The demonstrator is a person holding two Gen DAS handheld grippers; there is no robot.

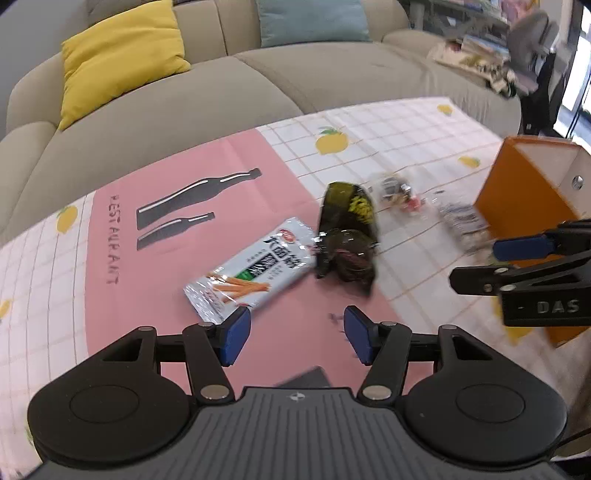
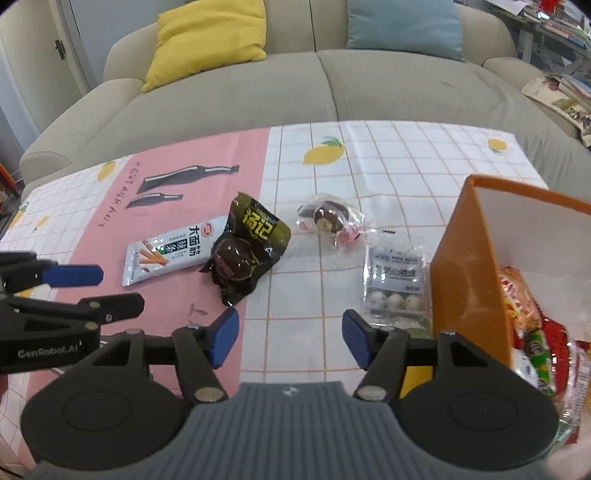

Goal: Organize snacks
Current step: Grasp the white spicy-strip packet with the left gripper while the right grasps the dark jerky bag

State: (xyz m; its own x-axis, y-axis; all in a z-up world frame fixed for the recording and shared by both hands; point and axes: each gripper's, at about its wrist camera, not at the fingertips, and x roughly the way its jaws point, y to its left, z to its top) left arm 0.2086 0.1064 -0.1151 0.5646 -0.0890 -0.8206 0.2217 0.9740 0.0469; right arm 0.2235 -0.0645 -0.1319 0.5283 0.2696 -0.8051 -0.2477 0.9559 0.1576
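A white noodle-stick snack pack (image 1: 251,266) lies on the pink part of the tablecloth, touching a dark green pack (image 1: 347,236) to its right. My left gripper (image 1: 297,338) hovers open just in front of the white pack, nothing between its blue pads. In the right wrist view, a clear pack of white balls (image 2: 397,280) lies beside the orange box (image 2: 469,258), which holds several colourful snack bags (image 2: 535,332). A clear wrapped chocolate snack (image 2: 330,219) lies further back. My right gripper (image 2: 290,338) stands open and empty over the checked cloth, left of the clear pack.
The table wears a pink and white checked cloth (image 2: 388,166) with lemons and bottle prints. A beige sofa (image 2: 325,88) with a yellow cushion (image 2: 207,40) and a blue cushion (image 2: 402,26) runs behind the far edge. My left gripper (image 2: 107,290) shows at the right view's left side.
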